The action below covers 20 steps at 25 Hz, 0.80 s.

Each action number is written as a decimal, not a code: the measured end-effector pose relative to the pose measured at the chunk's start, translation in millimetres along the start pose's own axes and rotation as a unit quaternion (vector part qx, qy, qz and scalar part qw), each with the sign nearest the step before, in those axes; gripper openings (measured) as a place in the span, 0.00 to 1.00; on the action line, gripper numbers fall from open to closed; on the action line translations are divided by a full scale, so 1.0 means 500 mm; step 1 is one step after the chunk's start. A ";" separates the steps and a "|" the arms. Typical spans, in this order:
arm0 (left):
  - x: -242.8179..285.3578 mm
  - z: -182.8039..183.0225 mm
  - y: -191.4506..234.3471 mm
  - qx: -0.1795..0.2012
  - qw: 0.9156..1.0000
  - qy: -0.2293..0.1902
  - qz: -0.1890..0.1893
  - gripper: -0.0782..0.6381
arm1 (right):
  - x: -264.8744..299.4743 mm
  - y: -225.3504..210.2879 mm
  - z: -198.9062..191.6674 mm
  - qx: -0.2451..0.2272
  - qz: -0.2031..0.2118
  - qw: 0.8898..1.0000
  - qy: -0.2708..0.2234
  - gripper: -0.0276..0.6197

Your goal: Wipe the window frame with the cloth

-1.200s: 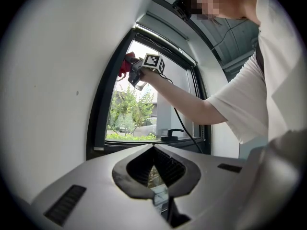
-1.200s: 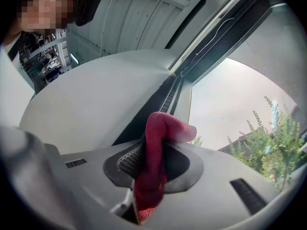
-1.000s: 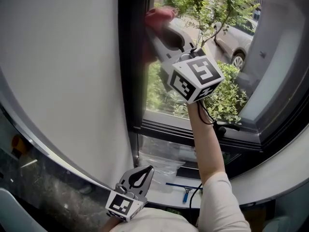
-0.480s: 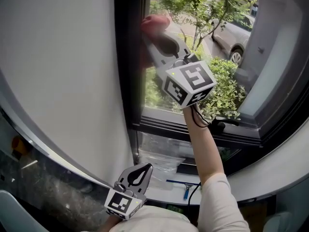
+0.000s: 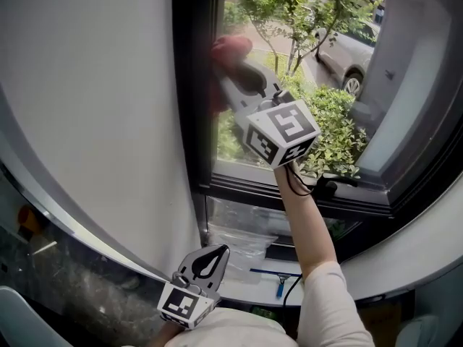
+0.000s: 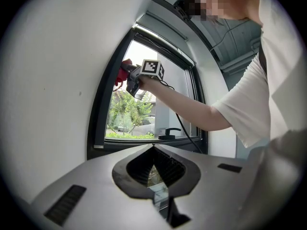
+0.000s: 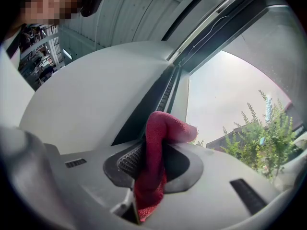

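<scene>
Two grippers. The right gripper, raised, is clamping a red cloth and holding it at the inner edge of the black window frame, on its left upright. The left gripper is hanging well below the sill, its jaws closed together on nothing.

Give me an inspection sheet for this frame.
Surface: white wall left of the window; dark ledge below.
Job's things: red cloth at the left upright of the dark window frame.
Clutter: clear plastic sheet and a blue-handled tool under the window.
Grippers: right gripper shut on the cloth; left gripper shut, empty, held low.
Cables: black cable runs from the right gripper along the arm.
Surroundings: bushes and a parked car outside.
</scene>
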<state>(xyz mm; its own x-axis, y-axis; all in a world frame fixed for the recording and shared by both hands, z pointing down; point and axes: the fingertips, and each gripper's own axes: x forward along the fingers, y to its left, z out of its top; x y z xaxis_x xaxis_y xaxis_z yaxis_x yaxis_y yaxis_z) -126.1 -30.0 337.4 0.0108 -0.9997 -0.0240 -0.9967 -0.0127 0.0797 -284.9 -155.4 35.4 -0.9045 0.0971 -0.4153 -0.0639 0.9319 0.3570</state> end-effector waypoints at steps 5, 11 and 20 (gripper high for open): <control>-0.004 -0.015 0.002 -0.001 1.000 0.006 0.000 0.12 | -0.010 0.007 -0.022 0.009 0.000 1.000 0.004 0.19; -0.004 -0.026 0.001 -0.004 1.000 0.014 -0.005 0.12 | -0.016 0.013 -0.037 0.009 0.001 1.000 0.011 0.19; -0.008 -0.023 0.004 -0.006 1.000 0.014 -0.007 0.12 | -0.032 0.024 -0.065 0.024 -0.003 1.000 0.014 0.19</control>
<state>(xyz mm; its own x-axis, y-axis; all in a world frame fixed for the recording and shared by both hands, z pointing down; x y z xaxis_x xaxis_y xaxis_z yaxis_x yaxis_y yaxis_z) -127.0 -26.2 349.0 0.0273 -0.9996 0.0017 -0.9954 -0.0270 0.0918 -284.9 -156.9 73.5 -0.9155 0.0822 -0.3938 -0.0498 0.9482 0.3137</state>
